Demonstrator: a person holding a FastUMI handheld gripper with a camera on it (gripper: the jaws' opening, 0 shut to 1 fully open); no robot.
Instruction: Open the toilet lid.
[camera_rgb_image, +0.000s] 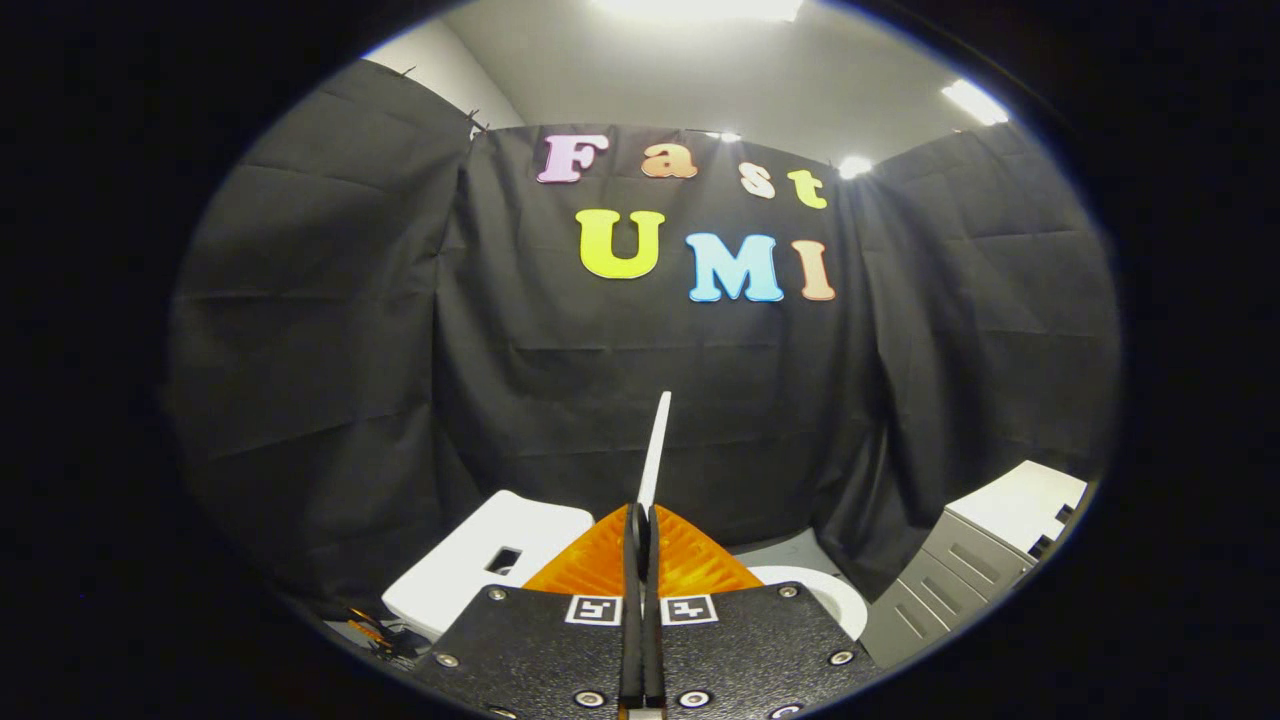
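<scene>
The white toilet lid (655, 450) is seen edge-on as a thin strip rising up and away from between my fingers. My gripper (640, 518) is shut on its lower end, with both fingers pressed flat against its two sides. Left of the fingers lies the white toilet tank (470, 565), which has a dark rectangular opening in its top. A curved piece of the white toilet seat (825, 595) shows to the right of the fingers, below the raised lid. The lid's faces are hidden by the angle.
A grey cabinet with drawers and a white top (975, 560) stands close on the right. Black cloth walls enclose the booth behind and to both sides. Cables and small parts (375, 630) lie low on the left by the tank.
</scene>
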